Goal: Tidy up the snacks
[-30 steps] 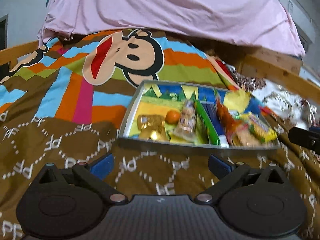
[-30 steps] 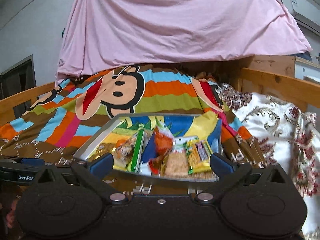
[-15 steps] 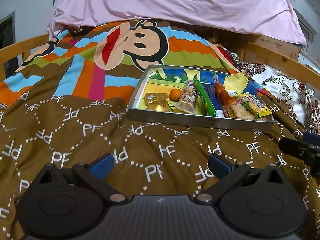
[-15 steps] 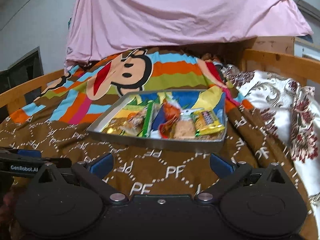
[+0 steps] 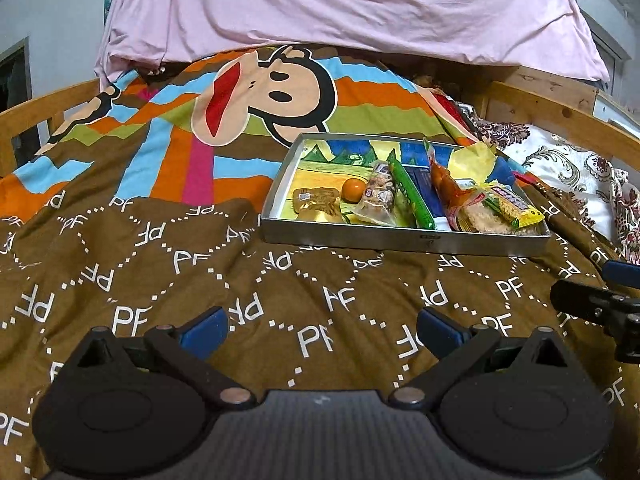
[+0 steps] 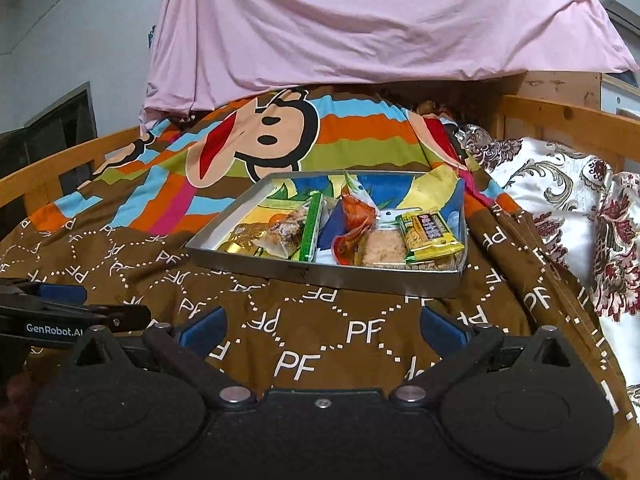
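The left gripper point(image 5: 322, 330) and right gripper point(image 6: 322, 330) both had fingers spread wide, holding nothing, above the brown quilt point(image 5: 160, 264). The metal tray point(image 5: 404, 238) of snacks point(image 5: 404, 194) lay at 1 o'clock from the left gripper, 12 o'clock from the right, well apart from both.

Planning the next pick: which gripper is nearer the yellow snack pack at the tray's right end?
Right, marginally. The yellow snack pack lies ahead of the open right gripper, slightly to its right. The open left gripper sits further left, pack well off to its right.
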Available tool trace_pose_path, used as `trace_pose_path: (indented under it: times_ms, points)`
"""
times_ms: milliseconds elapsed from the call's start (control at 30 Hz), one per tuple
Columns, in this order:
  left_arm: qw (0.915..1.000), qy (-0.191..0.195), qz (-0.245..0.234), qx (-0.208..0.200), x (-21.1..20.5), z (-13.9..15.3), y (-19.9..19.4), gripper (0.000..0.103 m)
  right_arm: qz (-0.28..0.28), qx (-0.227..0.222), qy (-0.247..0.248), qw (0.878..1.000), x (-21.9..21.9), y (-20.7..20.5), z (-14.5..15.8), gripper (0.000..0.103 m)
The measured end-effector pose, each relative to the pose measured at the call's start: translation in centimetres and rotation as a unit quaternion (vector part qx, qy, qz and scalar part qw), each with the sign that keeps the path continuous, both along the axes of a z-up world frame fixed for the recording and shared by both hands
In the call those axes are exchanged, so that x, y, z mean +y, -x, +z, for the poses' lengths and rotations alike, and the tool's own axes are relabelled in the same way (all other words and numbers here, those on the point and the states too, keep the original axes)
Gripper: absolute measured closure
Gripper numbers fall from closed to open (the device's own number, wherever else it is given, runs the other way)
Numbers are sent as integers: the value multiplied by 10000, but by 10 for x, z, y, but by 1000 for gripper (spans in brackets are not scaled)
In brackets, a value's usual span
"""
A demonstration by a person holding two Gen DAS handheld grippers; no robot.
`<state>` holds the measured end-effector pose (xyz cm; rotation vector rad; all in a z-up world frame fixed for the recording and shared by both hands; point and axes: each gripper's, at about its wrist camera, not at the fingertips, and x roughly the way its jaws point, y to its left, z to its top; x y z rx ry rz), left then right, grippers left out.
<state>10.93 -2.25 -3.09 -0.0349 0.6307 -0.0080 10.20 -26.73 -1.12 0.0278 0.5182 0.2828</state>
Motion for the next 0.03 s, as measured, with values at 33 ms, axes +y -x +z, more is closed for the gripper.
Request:
trace_pose_path:
  times_ms: [33]
  points:
    - [10000, 6, 7, 16, 0, 0, 0, 0, 7, 8, 5, 10000, 0, 0, 0, 1]
